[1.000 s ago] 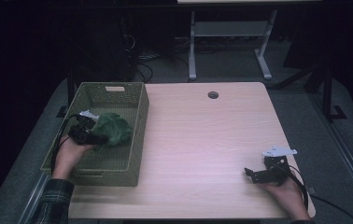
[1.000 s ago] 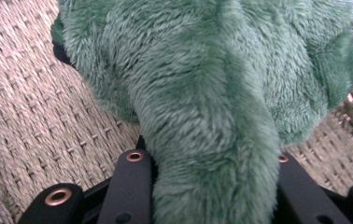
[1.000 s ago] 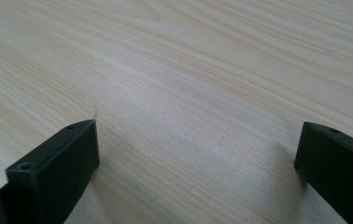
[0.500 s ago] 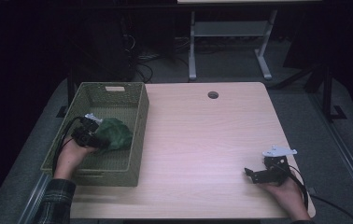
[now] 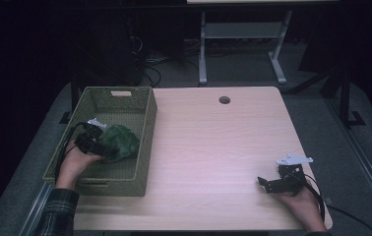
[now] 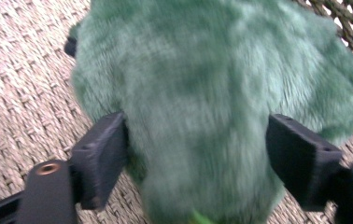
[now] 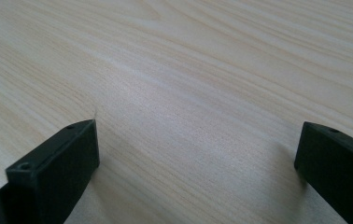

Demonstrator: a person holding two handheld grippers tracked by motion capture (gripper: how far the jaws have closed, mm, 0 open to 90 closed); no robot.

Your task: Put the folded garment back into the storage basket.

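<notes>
A fluffy green plush toy [image 5: 120, 141] lies on the woven floor of an olive wicker basket [image 5: 147, 123] at the table's left. My left gripper [image 5: 106, 147] reaches into the basket from the near side. Its jaws have just been opening and now stand wide on either side of the toy [image 6: 212, 93], which still fills the gap between them [image 6: 195, 140]. My right gripper [image 5: 267, 184] rests low over the bare wood near the table's front right corner. Its jaws are spread wide [image 7: 198, 135] with nothing between them.
The light wooden table [image 5: 213, 137] has a round cable hole [image 5: 224, 100] near its far edge. The basket's walls rise around the left hand. A white desk frame [image 5: 243, 44] stands on the dark floor beyond the table.
The green toy has settled slightly lower in the basket beside the left hand. The right hand and its gripper have stayed where they were.
</notes>
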